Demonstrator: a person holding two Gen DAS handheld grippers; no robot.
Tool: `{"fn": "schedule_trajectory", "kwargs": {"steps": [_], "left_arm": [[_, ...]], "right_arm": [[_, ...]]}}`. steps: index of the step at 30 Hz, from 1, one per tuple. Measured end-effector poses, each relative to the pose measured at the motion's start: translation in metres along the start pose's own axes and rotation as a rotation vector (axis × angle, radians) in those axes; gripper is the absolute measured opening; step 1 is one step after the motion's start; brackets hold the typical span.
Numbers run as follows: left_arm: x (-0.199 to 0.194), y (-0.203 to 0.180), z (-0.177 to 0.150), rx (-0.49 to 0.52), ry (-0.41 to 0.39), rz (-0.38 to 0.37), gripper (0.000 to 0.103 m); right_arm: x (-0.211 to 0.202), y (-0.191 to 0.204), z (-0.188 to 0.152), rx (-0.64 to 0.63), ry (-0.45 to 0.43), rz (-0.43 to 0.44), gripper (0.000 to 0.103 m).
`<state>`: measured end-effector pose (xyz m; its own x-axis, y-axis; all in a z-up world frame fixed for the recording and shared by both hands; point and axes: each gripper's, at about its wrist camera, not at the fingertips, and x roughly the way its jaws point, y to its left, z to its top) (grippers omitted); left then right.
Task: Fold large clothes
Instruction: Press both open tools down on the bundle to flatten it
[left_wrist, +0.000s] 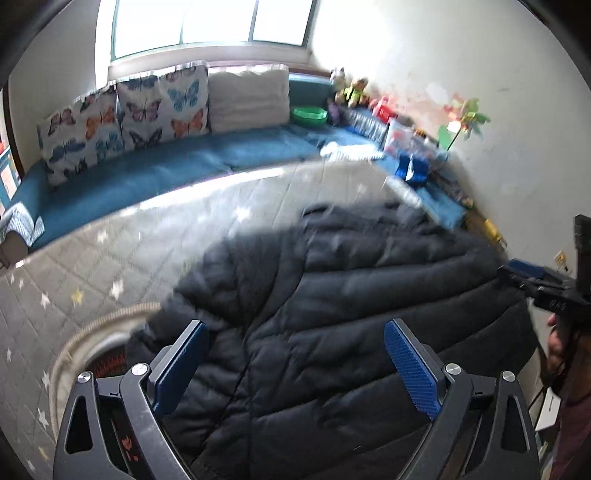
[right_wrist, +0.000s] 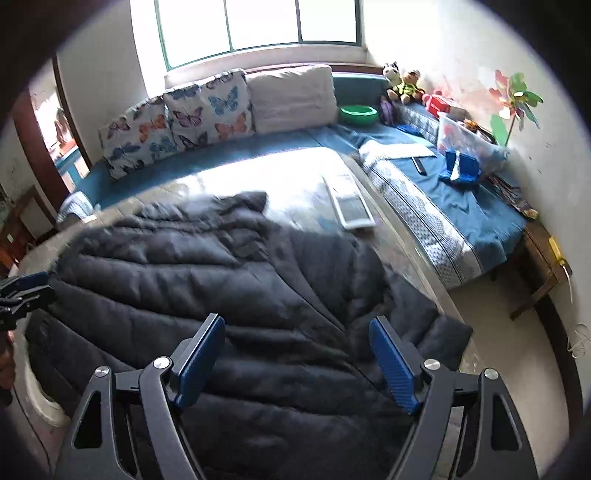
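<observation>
A large black quilted puffer jacket lies spread on a grey star-patterned table cover. My left gripper hovers open over the jacket's near edge, with nothing between its blue pads. In the right wrist view the same jacket fills the middle, and my right gripper stands open above it, clear of the fabric. The right gripper also shows at the right edge of the left wrist view, held by a hand. At the left edge of the right wrist view sits the left gripper.
A blue daybed with butterfly cushions runs along the back under a window. A flat white tray lies on the table beyond the jacket. Toys, a green bowl and a plastic box crowd the right side by the wall.
</observation>
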<state>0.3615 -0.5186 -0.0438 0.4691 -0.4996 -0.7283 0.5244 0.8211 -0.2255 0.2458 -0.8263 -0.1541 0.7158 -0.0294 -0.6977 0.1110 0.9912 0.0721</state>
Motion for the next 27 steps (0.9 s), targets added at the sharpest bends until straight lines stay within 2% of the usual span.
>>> {"fn": "schedule_trajectory", "kwargs": {"steps": [3,6,10,14,20,27], "left_arm": [[0.0,-0.011,0.015,0.034,-0.013,-0.006,0.102],[0.011,-0.018,0.027,0.052,0.009,0.005,0.1],[0.041,-0.021,0.031,0.038,0.084,0.001,0.091],[0.066,-0.016,0.028,0.027,0.129,0.002,0.089],[0.093,-0.009,0.028,0.007,0.191,0.001,0.091],[0.106,-0.011,0.027,0.007,0.193,0.028,0.093]], "right_arm": [[0.01,0.013,0.014,0.0,0.017,0.071,0.087],[0.03,0.025,0.021,-0.006,0.039,0.077,0.087],[0.056,0.031,0.023,0.01,0.086,0.089,0.087],[0.073,0.037,0.023,-0.013,0.139,0.059,0.087],[0.097,0.037,0.025,-0.002,0.266,0.042,0.087],[0.099,0.046,0.019,-0.024,0.284,-0.019,0.087]]}}
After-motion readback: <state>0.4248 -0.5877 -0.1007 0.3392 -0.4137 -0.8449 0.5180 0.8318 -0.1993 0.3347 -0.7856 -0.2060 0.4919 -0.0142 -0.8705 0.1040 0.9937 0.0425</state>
